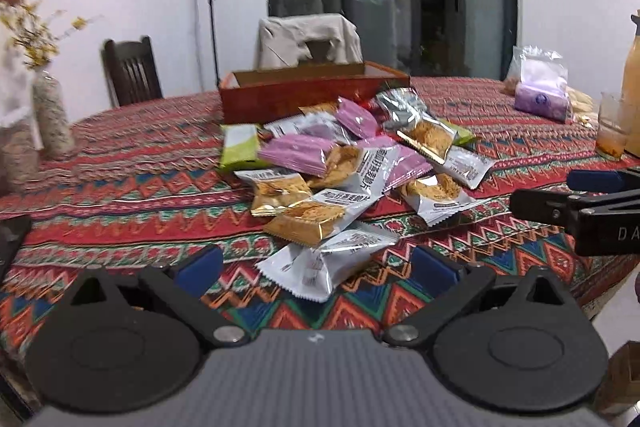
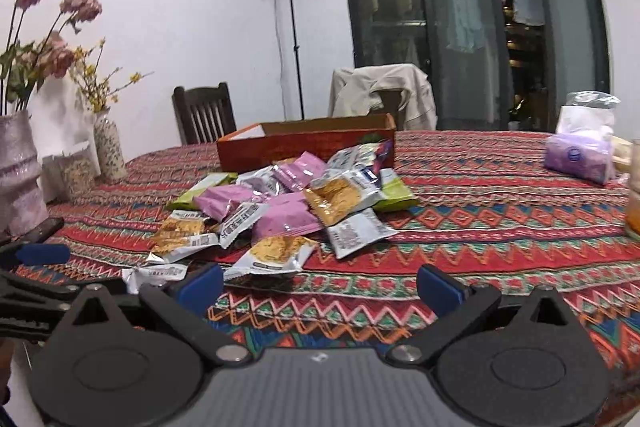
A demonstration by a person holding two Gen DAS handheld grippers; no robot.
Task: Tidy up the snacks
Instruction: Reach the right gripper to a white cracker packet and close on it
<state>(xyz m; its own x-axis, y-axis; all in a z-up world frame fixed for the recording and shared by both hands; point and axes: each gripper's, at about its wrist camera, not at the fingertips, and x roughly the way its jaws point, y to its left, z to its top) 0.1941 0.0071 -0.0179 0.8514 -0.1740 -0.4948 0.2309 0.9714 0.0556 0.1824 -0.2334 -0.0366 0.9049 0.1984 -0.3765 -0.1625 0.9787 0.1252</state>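
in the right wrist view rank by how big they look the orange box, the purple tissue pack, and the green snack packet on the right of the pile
1. Orange box.
2. Purple tissue pack.
3. Green snack packet, though part of it is covered.

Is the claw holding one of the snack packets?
No, the left claw is open, with only a silver packet lying on the tablecloth between its blue fingertips.

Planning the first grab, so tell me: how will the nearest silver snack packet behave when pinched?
The silver snack packet looks like thin crinkled foil, so probably light and floppy, sagging from the left gripper. Its glossy surface may be slippery. It lies partly under the pile, so neighbours might shift.
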